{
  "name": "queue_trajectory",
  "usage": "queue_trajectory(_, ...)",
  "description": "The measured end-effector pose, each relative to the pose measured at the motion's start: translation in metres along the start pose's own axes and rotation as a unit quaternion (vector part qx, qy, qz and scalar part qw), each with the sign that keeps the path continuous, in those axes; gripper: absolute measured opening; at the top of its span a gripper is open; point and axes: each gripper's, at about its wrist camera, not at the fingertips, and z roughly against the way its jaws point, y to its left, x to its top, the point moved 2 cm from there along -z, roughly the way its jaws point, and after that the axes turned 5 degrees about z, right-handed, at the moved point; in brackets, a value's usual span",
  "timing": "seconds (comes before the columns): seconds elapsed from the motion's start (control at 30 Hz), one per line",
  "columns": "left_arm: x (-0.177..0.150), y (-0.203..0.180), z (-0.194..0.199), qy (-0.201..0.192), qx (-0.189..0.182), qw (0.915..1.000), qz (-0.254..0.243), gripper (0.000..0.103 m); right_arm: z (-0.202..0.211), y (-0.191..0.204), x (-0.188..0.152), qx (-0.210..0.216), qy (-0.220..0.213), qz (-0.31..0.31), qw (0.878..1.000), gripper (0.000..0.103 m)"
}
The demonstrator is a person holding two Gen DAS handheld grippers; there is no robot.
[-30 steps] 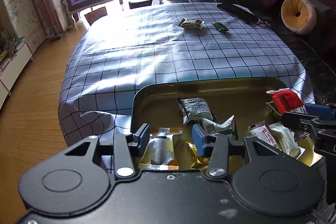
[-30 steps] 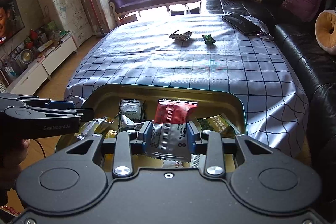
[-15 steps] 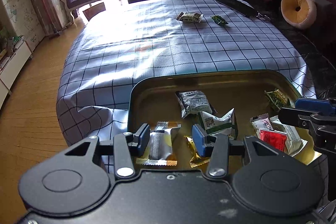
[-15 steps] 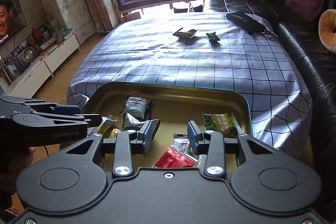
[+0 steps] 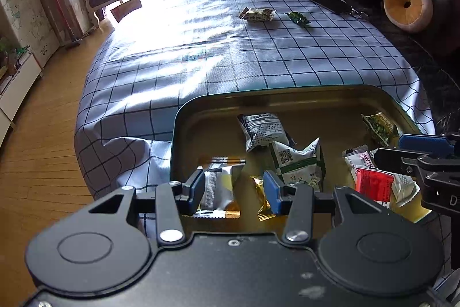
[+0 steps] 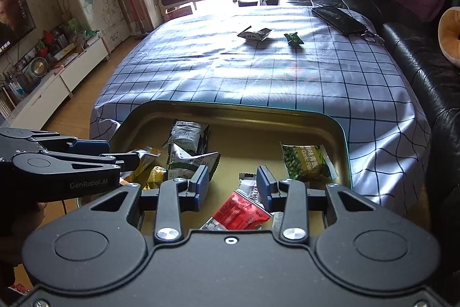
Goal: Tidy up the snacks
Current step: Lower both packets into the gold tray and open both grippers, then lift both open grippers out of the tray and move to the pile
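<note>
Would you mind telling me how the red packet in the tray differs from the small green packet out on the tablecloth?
The red packet lies inside the gold tray, on other wrappers; the small green packet lies alone on the checked tablecloth, outside the tray. The red packet sits just below the open right gripper; the green one is far across the table. Both are sealed snack wrappers lying flat.

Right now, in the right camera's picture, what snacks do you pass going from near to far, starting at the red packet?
red packet → green pea packet → grey packet → tray's far rim → bare checked cloth → two loose snacks near the far end: small green packet, pale packet
</note>
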Motion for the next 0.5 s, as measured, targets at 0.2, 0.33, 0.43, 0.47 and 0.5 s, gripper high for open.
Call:
queue_trajectory(0.2,-0.003,-0.001,-0.004,0.015,0.005,0.9999,-0.006,0.047,-0.003,0.000,-0.002,-0.003,0.011,0.000,1.000,0.048)
queue_trajectory(0.33,-0.005,0.000,-0.007,0.038,0.002,0.9991,-0.016,0.047,-0.007,-0.002,-0.002,-0.005,0.025,0.003,1.000,0.048)
queue_trajectory(0.43,-0.005,0.003,-0.011,0.062,-0.013,0.9979,-0.014,0.047,-0.010,-0.003,-0.003,-0.007,0.039,0.012,0.999,0.048)
queue_trajectory(0.47,-0.004,0.004,-0.012,0.069,-0.016,0.9975,-0.011,0.047,-0.012,-0.003,-0.003,-0.008,0.045,0.014,0.999,0.048)
queue_trajectory(0.5,-0.004,0.005,-0.014,0.077,-0.019,0.9968,-0.008,0.047,-0.013,-0.004,-0.003,-0.009,0.051,0.016,0.999,0.048)
